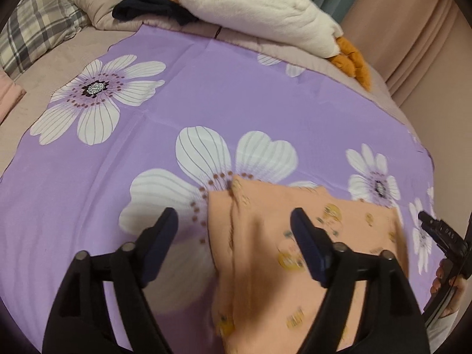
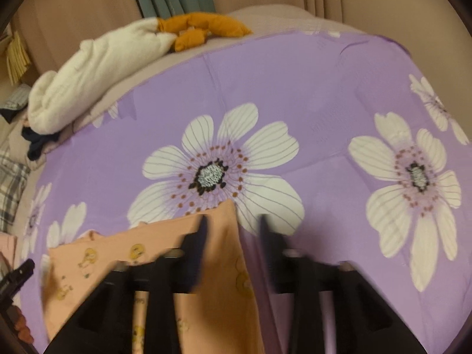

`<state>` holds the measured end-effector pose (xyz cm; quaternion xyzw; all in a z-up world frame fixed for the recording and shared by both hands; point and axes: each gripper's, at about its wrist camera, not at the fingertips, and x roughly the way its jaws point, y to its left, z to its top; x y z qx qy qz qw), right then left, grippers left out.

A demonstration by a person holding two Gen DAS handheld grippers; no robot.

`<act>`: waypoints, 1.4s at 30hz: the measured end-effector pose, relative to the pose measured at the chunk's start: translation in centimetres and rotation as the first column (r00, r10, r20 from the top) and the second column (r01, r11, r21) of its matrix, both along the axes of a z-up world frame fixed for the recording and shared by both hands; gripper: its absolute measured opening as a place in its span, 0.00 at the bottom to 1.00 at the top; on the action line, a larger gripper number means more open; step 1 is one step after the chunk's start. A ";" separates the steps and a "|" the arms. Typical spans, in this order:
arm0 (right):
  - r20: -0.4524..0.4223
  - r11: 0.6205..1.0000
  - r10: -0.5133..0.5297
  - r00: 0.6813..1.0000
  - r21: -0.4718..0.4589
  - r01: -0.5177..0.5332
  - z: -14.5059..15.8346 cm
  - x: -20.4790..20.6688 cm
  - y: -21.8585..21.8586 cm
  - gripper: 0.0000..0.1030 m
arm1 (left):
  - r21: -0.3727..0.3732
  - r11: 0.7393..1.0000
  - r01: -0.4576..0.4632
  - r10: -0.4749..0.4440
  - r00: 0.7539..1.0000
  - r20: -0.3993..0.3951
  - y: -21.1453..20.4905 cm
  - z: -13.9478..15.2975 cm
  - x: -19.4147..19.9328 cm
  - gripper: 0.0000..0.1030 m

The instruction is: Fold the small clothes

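A small peach garment (image 1: 265, 265), printed with little yellow figures, is spread on the purple flowered sheet (image 1: 206, 94) that covers the bed, close to the sheet's near edge. From the left wrist view the left gripper (image 1: 234, 230) is seen with its jaws apart; nothing is clamped between them, although the garment's left border lies below the gap and its right-hand finger (image 1: 306, 244) stands over the cloth. From the right wrist view the right gripper (image 2: 233, 230) is likewise seen with its jaws apart and empty, the garment's right border running up between them; the picture is blurred, so contact with the cloth cannot be told.

The garment is thus bracketed: its width runs from one gripper to the other, while its long axis appears to run away from the near edge towards the far side of the sheet. Each border is nearer to its own gripper. The next fold is judged to depend on which border is taken and carried across.

A white plush toy (image 1: 259, 8) and dark clothes (image 1: 147, 3) are left at the far edge, well apart from the work.
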<state>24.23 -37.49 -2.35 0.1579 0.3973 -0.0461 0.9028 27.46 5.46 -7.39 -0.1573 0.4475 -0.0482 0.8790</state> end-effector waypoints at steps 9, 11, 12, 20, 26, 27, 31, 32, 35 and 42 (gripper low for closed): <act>0.064 1.000 -0.014 0.998 0.013 0.014 2.0 -6.3 0.7 0.68 | -0.030 0.999 0.045 -0.046 0.999 -0.016 -0.8 -0.4 -6.0 0.84; 0.072 1.000 -0.018 0.997 0.019 0.017 1.6 -7.7 1.0 0.71 | -0.031 0.998 0.046 -0.047 0.998 -0.039 -1.0 -1.3 -7.1 0.84; 0.070 0.999 -0.022 0.997 0.027 0.020 1.3 -8.4 1.0 0.72 | -0.030 0.999 0.044 -0.045 0.998 -0.047 -1.1 -1.7 -7.5 0.84; -0.026 0.992 -0.052 0.998 0.109 0.055 -3.3 -12.0 1.1 0.73 | -0.048 0.998 0.030 -0.036 0.992 -0.123 -1.2 -4.9 -9.4 0.83; -0.095 0.986 -0.058 0.994 0.148 0.072 -6.3 -13.3 1.1 0.73 | -0.026 0.999 0.042 -0.045 0.992 -0.117 -1.9 -5.5 -9.9 0.81; -0.100 0.983 -0.058 0.993 0.167 0.074 -6.7 -13.4 1.0 0.73 | -0.028 0.999 0.045 -0.048 0.992 -0.117 -2.1 -5.6 -9.8 0.80; -0.088 0.977 -0.052 0.995 0.203 0.069 -7.3 -13.8 1.1 0.73 | -0.043 0.998 0.056 -0.060 0.991 -0.116 -2.5 -5.9 -9.6 0.65; -0.081 0.976 -0.054 0.995 0.208 0.070 -7.4 -13.8 1.2 0.73 | -0.043 0.997 0.058 -0.062 0.991 -0.116 -2.7 -6.0 -9.6 0.61; -0.055 0.967 -0.049 0.997 0.248 0.061 -7.7 -13.4 1.3 0.73 | -0.051 0.996 0.077 -0.082 0.990 -0.112 -3.5 -6.2 -9.4 0.44; -0.017 0.941 -0.037 0.999 0.337 0.040 -8.2 -11.2 1.7 0.36 | -0.079 0.994 0.075 -0.084 0.989 -0.121 -4.2 -6.5 -9.0 0.11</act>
